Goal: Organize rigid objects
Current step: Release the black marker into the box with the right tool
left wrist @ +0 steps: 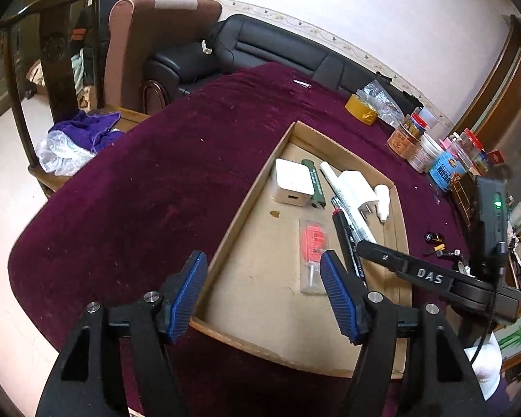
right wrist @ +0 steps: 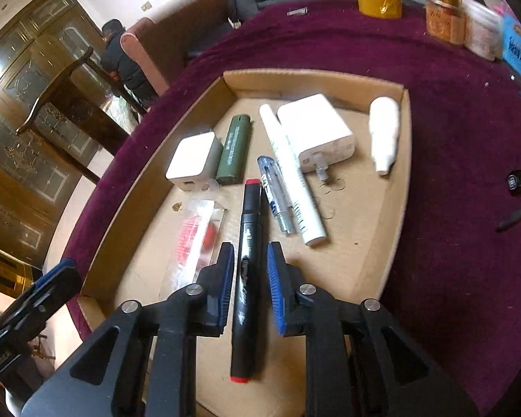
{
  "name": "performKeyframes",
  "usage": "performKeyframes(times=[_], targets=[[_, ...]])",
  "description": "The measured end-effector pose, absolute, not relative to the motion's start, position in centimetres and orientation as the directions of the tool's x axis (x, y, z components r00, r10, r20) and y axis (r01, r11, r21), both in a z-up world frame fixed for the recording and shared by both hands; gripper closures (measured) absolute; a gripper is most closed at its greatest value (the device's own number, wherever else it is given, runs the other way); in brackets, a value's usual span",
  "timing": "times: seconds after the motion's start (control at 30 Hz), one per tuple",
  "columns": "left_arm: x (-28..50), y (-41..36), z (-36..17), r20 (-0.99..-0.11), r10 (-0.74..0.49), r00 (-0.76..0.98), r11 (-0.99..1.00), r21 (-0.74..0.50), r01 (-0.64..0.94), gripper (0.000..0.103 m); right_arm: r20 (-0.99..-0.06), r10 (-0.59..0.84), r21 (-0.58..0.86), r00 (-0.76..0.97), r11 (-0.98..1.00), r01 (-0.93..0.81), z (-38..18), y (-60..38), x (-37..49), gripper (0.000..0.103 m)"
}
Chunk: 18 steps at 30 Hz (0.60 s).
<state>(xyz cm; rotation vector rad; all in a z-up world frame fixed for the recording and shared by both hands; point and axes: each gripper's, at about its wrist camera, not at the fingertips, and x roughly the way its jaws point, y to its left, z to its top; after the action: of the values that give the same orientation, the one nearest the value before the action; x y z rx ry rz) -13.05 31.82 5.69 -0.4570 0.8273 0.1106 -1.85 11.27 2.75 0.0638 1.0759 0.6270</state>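
Tray: the cardboard tray (right wrist: 404,173) lay on the table (right wrist: 451,139), collecting the small items.
Marker: the black marker (right wrist: 248,260) lay inside it, beside the pens.
Right gripper (right wrist: 250,278): fingers apart around the marker, not clamping.
Left gripper (left wrist: 264,295): fingers wide apart, holding nothing, over the tray's near edge.

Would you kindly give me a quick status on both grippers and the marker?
Left gripper open, empty, above tray. Right gripper open, straddling black marker, not clamped. Clear packet beside left finger.

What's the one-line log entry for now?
right gripper: open, astride black marker | left gripper: open, empty | cardboard tray: items inside
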Motion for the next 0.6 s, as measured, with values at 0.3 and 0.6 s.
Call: performKeyframes(times=[0.3, 0.6], targets=[[-14.0, 28.4, 7.2, -0.711, -0.037, 0.702, 0.939, -0.265, -0.219, 0.041, -0.731, 0.502, 0.326, 0.461, 0.852, -0.411, 5.7, 5.9, -4.3, 0.057], [-14.0, 24.6, 7.7, -0.716, -0.015, 0.697, 0.968, -0.185, -0.169, 0.041, -0.712, 0.282, 0.054, 0.643, 0.935, -0.351, 6.3, 2.3, -5.7, 0.056]])
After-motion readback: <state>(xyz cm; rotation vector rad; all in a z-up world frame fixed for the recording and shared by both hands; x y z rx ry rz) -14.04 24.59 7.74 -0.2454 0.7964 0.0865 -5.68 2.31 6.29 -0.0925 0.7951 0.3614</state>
